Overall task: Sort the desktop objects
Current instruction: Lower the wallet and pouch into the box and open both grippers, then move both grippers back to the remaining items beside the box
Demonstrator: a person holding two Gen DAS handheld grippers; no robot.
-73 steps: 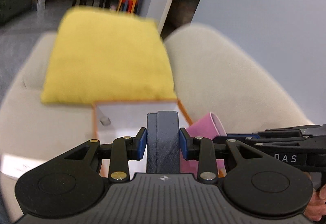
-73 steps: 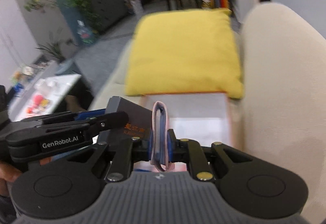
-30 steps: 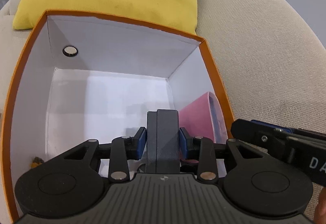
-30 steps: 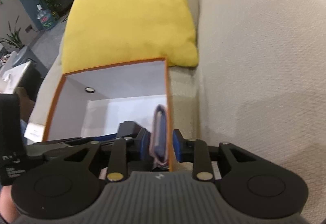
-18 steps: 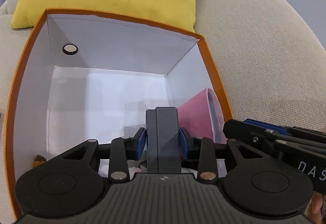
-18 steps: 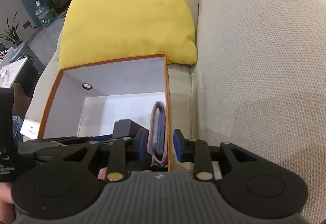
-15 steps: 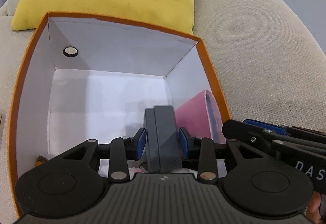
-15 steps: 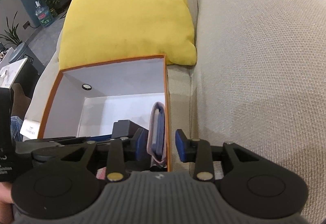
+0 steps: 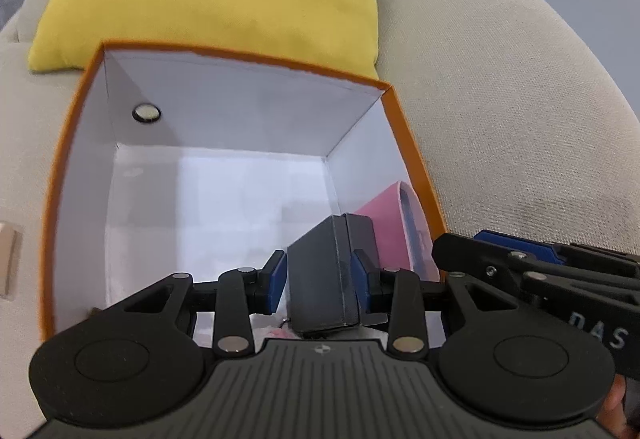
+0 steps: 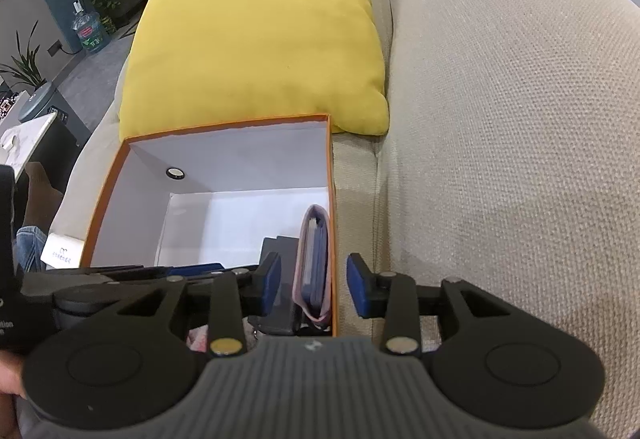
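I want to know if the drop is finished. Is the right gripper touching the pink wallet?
Apart. The right wrist view shows the right gripper open, with clear gaps between both blue fingers and the pink wallet, which leans against the orange box wall.

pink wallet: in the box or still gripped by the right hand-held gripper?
In the box. The pink wallet stands on edge against the orange box wall; the right hand-held gripper is open, pads clear of it.
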